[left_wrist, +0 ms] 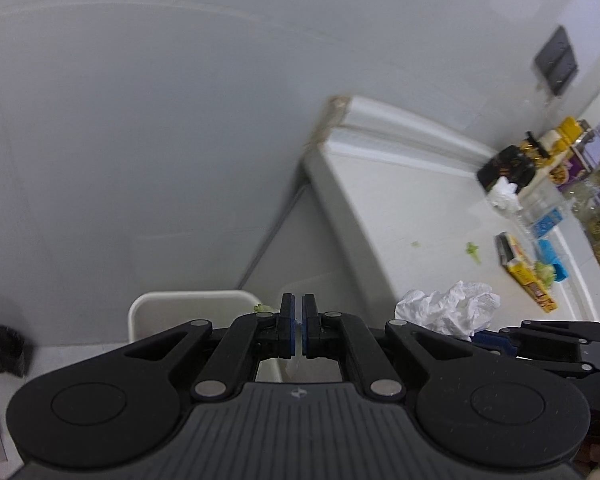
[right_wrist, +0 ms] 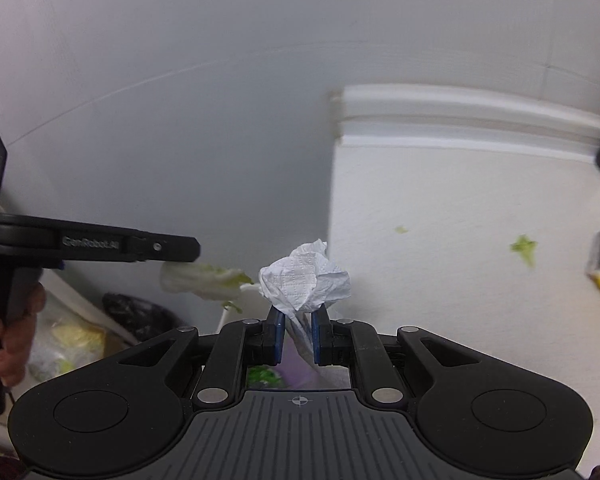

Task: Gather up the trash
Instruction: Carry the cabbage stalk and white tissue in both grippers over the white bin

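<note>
White counter [right_wrist: 460,208] fills the right; lower left, a white bin [left_wrist: 172,312] holds leaves. Right gripper [right_wrist: 298,320] pinches a crumpled tissue [right_wrist: 306,278]. Left gripper [left_wrist: 298,312], closed, grips a cabbage leaf [right_wrist: 204,278].

Open bin [left_wrist: 148,316] beside counter edge [left_wrist: 332,208]

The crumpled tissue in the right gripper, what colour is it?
White; the tissue shows best in the right wrist view.

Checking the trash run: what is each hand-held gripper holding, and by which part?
Right hand-held gripper pinches the crumpled tissue by its lower end. Left hand-held gripper holds a cabbage leaf by one end.
</note>
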A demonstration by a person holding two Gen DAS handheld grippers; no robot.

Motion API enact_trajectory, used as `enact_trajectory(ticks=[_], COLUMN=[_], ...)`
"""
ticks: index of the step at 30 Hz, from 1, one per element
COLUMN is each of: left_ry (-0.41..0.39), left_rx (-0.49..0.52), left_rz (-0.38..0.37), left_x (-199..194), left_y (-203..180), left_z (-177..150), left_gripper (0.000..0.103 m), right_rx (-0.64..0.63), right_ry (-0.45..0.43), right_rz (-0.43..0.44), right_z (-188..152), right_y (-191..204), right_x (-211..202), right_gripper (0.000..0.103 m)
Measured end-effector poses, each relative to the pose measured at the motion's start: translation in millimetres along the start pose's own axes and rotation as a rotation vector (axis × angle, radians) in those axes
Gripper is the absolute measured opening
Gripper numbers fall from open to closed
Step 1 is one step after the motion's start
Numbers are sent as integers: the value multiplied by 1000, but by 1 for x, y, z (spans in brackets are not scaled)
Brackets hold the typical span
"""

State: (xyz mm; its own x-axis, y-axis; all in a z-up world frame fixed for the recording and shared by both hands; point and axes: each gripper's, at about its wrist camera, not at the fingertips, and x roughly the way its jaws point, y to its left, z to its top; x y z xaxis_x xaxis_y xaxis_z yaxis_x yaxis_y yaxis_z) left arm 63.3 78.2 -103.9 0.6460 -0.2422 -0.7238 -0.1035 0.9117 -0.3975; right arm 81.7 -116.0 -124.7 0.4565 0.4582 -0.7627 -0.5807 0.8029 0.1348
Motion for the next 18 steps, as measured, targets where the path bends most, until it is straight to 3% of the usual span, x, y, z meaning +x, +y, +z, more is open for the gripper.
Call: enact_trajectory(ticks=[11, 18], left_ry=[93, 158], left_rx=[-106, -156], left_rz=[66, 99], left_x=[32, 65], left_y=[55, 85], left_z=[-20, -31], left_gripper=[2, 2], right_rx=[-57, -26], right_ry=[100, 183], right_rz=[25, 3], right_z=[5, 6], right_y=[39, 48], right_x=[68, 130], right_gripper=[11, 11])
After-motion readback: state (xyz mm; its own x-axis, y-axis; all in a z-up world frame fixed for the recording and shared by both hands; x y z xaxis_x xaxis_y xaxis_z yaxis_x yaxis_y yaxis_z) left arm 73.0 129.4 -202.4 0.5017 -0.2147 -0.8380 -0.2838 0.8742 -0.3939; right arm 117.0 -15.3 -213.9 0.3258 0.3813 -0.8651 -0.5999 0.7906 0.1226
